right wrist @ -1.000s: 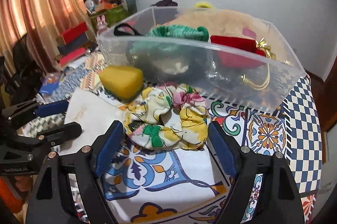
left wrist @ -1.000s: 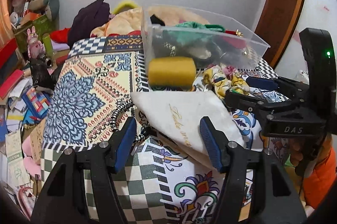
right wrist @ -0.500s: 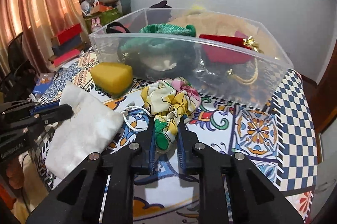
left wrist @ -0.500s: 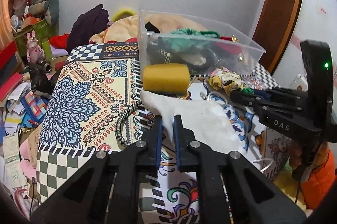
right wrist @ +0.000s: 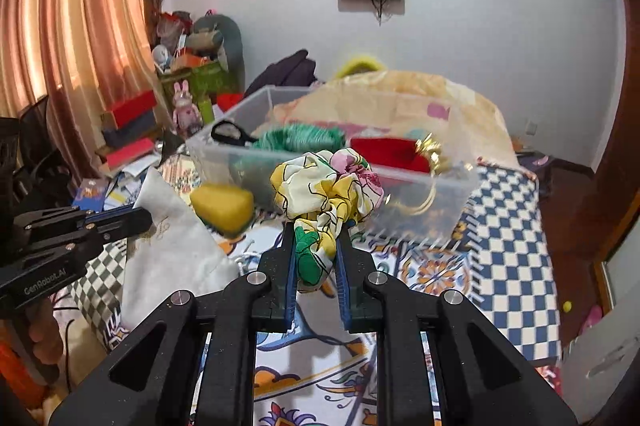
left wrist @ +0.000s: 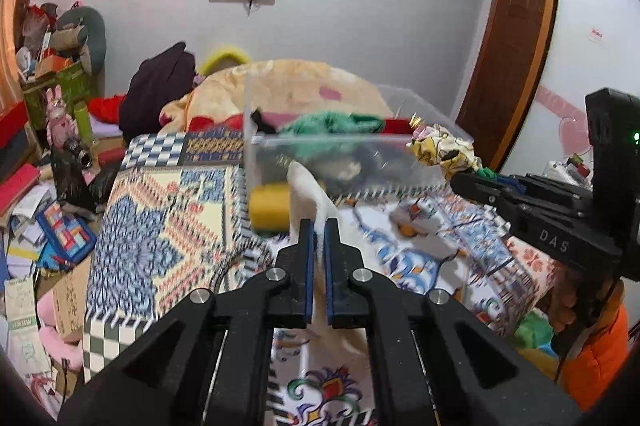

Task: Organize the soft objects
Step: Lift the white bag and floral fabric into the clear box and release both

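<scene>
Gripping a white cloth pouch (left wrist: 308, 194) between nearly closed fingers, the left gripper (left wrist: 319, 242) holds it raised above the patterned bench (left wrist: 160, 226), the pouch hanging down from the clamp. The same pouch appears in the right wrist view (right wrist: 172, 242), where it drapes below the left gripper (right wrist: 116, 222) at the frame's left edge. The right gripper (right wrist: 316, 246) has its fingers narrowed onto a floral scrunchie (right wrist: 328, 190), yellow, white, pink and green, which bunches up above the blue pads; in the left wrist view the scrunchie (left wrist: 444, 150) sits at the tip of the right gripper (left wrist: 476, 182), level with the rim of a clear plastic bin (left wrist: 344, 162). The bin (right wrist: 424, 194) rests on the bench and holds a green knitted piece (right wrist: 304, 138), a red item (right wrist: 392, 154) with gold trim and a black object (right wrist: 230, 134). A yellow sponge (right wrist: 222, 206) lies on the bench just in front of the bin's near corner, beside the pouch. Both views are slightly blurred.
</scene>
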Demonstrator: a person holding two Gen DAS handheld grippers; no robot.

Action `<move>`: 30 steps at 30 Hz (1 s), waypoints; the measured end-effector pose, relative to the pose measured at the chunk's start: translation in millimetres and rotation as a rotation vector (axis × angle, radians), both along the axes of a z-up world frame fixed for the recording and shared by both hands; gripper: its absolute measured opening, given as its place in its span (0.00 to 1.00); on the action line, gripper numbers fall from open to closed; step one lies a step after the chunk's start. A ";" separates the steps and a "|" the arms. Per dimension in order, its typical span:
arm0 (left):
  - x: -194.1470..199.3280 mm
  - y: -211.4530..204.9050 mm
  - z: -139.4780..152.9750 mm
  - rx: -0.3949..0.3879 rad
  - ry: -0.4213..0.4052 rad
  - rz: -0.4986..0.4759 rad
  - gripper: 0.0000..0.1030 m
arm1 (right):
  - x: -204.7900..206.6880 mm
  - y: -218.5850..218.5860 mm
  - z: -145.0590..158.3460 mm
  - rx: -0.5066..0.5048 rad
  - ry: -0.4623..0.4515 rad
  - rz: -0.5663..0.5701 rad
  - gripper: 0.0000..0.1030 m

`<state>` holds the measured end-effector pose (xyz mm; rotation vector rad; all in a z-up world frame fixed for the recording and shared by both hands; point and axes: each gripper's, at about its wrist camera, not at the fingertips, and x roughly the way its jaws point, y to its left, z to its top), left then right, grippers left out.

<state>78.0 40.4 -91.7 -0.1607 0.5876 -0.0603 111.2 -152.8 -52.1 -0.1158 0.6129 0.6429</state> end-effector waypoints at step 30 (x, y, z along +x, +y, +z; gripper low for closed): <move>107.6 -1.5 92.8 0.167 -0.235 0.147 0.03 | 55.3 5.1 42.3 0.055 -0.098 -0.090 0.15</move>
